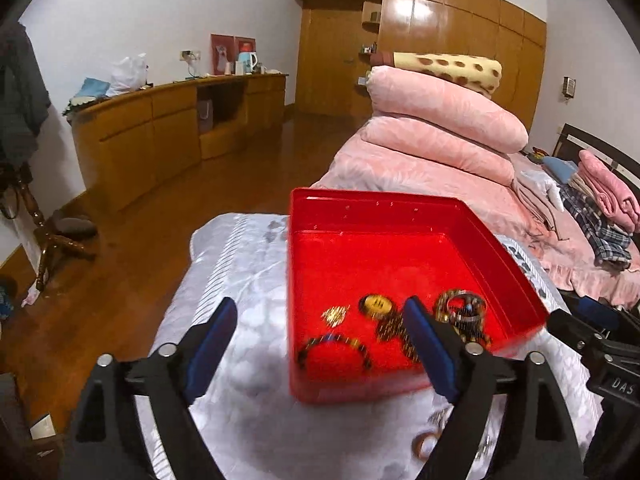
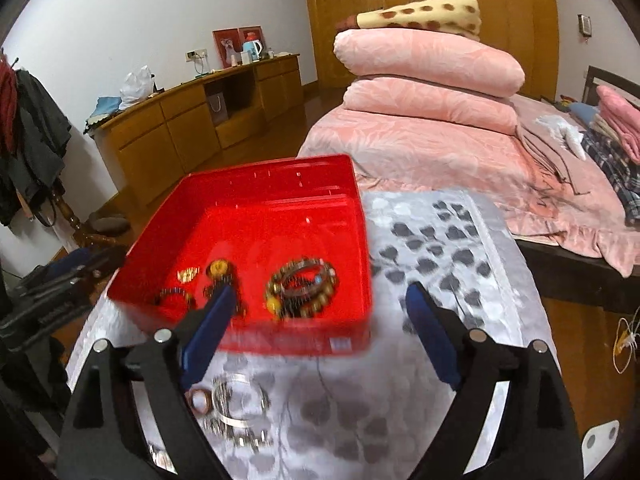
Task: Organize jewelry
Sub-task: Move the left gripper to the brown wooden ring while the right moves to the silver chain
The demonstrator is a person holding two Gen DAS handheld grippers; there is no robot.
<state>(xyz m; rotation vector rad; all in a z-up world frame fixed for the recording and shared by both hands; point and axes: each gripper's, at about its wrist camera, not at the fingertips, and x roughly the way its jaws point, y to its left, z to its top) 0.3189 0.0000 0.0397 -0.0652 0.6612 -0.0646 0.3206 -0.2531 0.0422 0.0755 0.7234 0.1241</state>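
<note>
A red tray [image 1: 376,204] sits on a silver-grey patterned cloth [image 1: 248,264]. It holds a dark bead bracelet [image 1: 334,346], a small gold piece [image 1: 335,314], an amber disc [image 1: 376,306] and a heap of bead bracelets [image 2: 302,286]. My left gripper [image 1: 320,306] is open, its blue pads astride the tray's near left corner without touching it. My right gripper [image 2: 320,292] is open too, astride the near right corner of the tray [image 2: 280,172], holding nothing. On the cloth in front of the tray lie a silver bangle [image 2: 240,400] and a brown ring [image 2: 200,400].
Behind the cloth-covered surface is a bed with folded pink quilts [image 1: 440,120] and stacked clothes [image 1: 600,200]. A wooden cabinet [image 1: 160,128] runs along the left wall across the wooden floor. A coat stand [image 1: 24,120] is at the far left.
</note>
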